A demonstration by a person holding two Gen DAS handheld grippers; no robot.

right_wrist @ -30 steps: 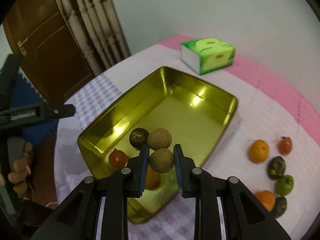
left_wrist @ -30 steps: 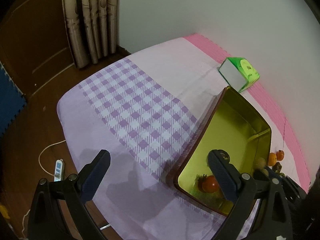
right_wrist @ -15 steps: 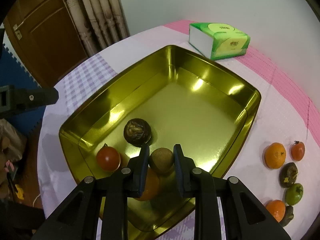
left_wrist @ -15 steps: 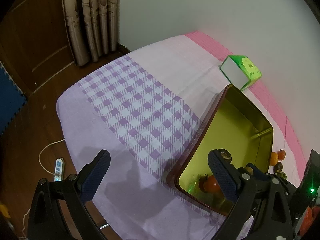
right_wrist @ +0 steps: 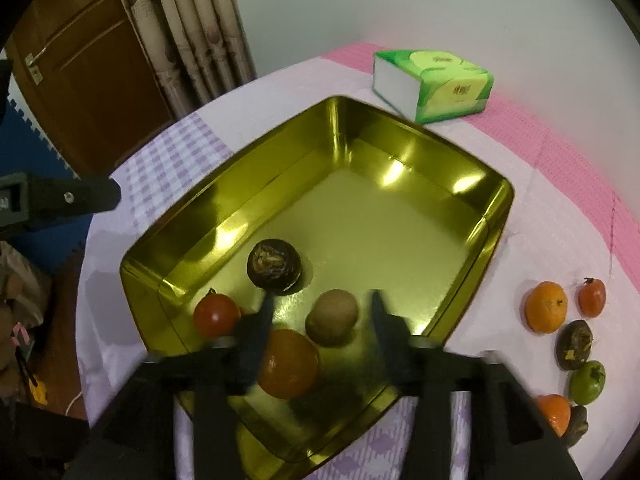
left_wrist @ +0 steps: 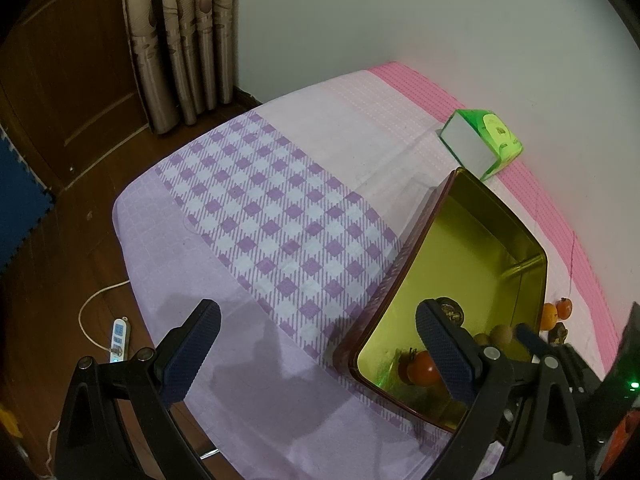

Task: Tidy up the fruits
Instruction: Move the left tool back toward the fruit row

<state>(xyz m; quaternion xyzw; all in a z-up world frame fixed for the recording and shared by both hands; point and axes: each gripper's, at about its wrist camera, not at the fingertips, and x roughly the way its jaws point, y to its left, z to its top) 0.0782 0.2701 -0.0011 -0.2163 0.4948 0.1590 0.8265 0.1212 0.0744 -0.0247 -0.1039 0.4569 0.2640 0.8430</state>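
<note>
Right gripper (right_wrist: 322, 312) hangs over the near end of the gold tin (right_wrist: 496, 216), its fingers spread wide and motion-blurred, gripping nothing. Between them the brown kiwi (right_wrist: 332, 316) lies free on the tin floor, clear of both fingers. Just beside it, nearer the camera, sits an orange (right_wrist: 290, 364), partly behind the left finger. A red tomato (right_wrist: 216, 314) lies close to the tin's near-left corner, and a dark wrinkled fruit (right_wrist: 274, 266) rests a little farther in. The rest of the tin floor is bare gold.

Left gripper (left_wrist: 316, 344) is also spread wide and empty, held above the purple checked tablecloth (left_wrist: 280, 216) at the tin's outer left side; one finger overlaps the tin's near corner in its view.

On the cloth to the right of the tin lie the unsorted fruits: an orange (right_wrist: 546, 306), a small tomato (right_wrist: 591, 297), a dark fruit (right_wrist: 575, 344), a green tomato (right_wrist: 587, 382) and another orange (right_wrist: 554, 412). Beyond the tin, a green tissue box (right_wrist: 434, 84) stands on the pink strip near the wall.
</note>
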